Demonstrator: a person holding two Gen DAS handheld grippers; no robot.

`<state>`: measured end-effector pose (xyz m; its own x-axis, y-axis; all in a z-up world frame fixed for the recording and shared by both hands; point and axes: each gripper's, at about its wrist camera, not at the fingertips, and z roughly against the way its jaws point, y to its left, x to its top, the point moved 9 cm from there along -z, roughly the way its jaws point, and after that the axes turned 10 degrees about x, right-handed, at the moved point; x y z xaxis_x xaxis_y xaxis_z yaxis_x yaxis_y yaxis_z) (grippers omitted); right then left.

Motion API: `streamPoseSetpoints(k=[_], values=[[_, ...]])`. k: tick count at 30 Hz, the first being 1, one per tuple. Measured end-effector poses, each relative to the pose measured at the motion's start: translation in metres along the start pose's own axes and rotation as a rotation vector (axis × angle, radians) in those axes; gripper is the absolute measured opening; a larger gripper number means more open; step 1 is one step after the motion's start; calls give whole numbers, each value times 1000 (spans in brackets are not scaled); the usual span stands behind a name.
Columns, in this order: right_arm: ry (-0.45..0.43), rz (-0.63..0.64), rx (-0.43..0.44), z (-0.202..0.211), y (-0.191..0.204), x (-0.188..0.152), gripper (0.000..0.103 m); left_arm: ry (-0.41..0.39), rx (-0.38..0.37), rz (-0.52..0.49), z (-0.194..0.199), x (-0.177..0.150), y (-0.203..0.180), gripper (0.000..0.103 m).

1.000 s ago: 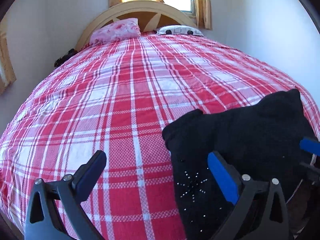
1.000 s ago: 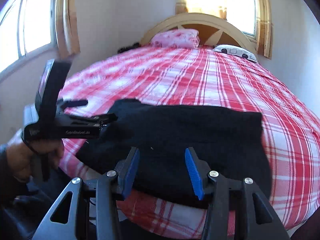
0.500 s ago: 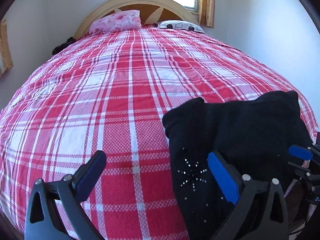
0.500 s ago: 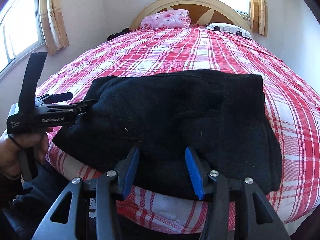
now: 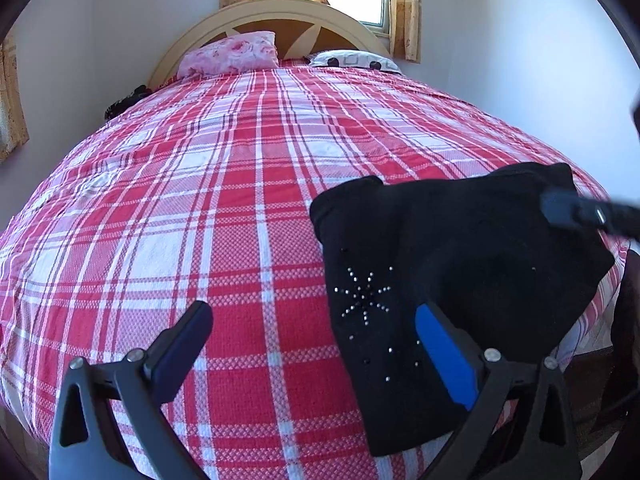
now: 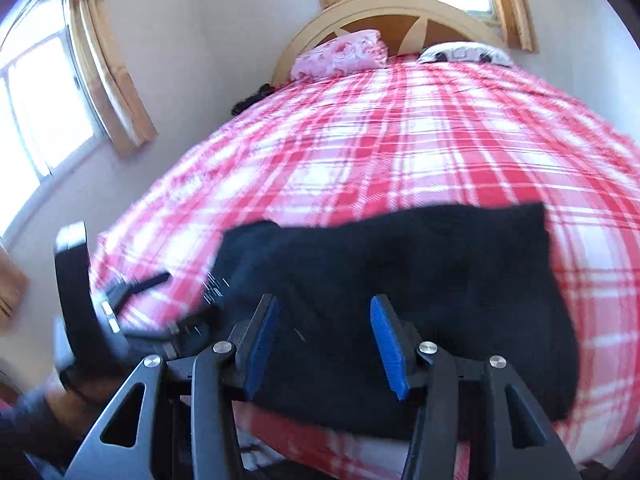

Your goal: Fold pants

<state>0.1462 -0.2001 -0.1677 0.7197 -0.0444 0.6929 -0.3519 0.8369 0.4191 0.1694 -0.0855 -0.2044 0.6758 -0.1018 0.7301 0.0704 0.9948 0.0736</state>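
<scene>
Since a second ago my right gripper has rolled and swung, so its view now sits tilted and smeared, with the folded black pants with a rhinestone starburst still lying under and ahead of its tips at the near edge of the bed. Its blue-padded jaws stand partly apart with nothing pinched between them; the dark cloth lies beneath them, and I cannot tell whether the pads touch it. My left gripper has crept a little closer over the red and white plaid bedspread; its jaws are spread wide, the left finger over bare plaid, the right one over the starburst corner of the pants. Beyond both tools, a pink floral pillow and a white black-patterned pillow rest against the arched wooden headboard
</scene>
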Motion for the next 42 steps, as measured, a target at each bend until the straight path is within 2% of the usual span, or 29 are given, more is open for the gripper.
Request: streamPoseSetpoints(k=[3,7,10,13,14,15,17,19,21,26,28,30,31,32,33,37,42], values=[[22,5,55,-23,13,22,50,2,-16,21,1,-8,1,103],[91,6,115,-65,32,53,50,9,-28,30,-1,-13,1,103],[189,-7,115,-103,35,63,50,10,-40,35,-3,-13,1,103],[357,-81,171,-140,35,49,50,8,-43,38,-5,-15,0,103],[381,-87,176,-149,35,46,47,5,-39,31,-5,-15,0,103],[398,-83,181,-154,37,43,32,3,-38,29,-5,-15,0,103],[378,-100,184,-160,36,46,10,-1,-39,31,-6,-15,0,103],[337,-132,197,-161,33,53,8,-2,-41,32,-6,-15,1,103],[334,-123,189,-162,33,52,8,-3,-41,33,-6,-16,1,103],[309,-124,136,-171,21,50,8,-9,-34,34,-7,-15,1,103],[316,-116,167,-173,24,48,9,-6,-35,33,-7,-15,2,103],[307,-91,184,-168,28,50,19,-4,-38,36,-7,-14,3,103],[290,-89,184,-161,28,52,28,-1,-40,37,-7,-13,3,103],[274,-85,178,-154,27,53,51,2,-41,38,-7,-13,3,103],[255,-79,172,-145,27,55,58,6,-44,43,-6,-13,3,103],[160,-39,144,-89,19,54,58,15,-51,54,-7,-11,4,103],[77,-68,58,-23,-18,38,58,18,-74,67,-2,-6,2,103]])
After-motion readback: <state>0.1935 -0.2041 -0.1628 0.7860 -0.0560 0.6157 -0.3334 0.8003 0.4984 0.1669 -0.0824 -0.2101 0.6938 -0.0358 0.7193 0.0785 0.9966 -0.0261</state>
